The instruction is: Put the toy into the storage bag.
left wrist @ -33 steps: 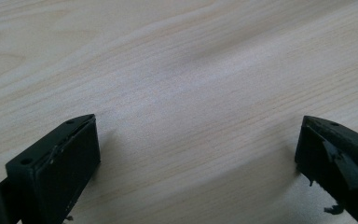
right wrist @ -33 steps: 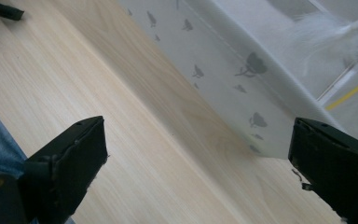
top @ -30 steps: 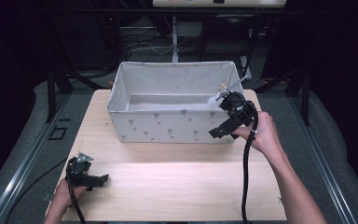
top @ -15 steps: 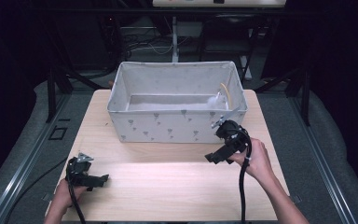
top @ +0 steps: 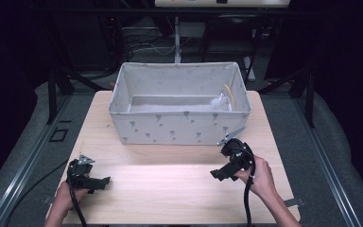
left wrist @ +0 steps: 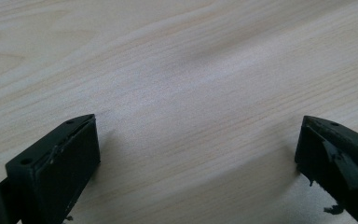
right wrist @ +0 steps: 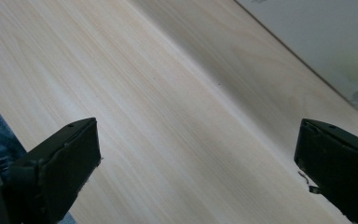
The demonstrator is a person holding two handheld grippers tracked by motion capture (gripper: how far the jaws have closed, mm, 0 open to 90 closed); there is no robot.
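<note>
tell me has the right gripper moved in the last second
Yes. The right gripper has pulled back from the right end of the fabric bin toward the person's edge of the table, and now sits over bare wood, jaws open and empty.

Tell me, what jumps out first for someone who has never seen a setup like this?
First the grey fabric bin at the far middle of the pale wooden table, with something white and yellow in its right end. Then the two black hand-held tools: the left gripper at the near left edge and the right gripper just in front of the bin's right corner, both open and empty.
</note>
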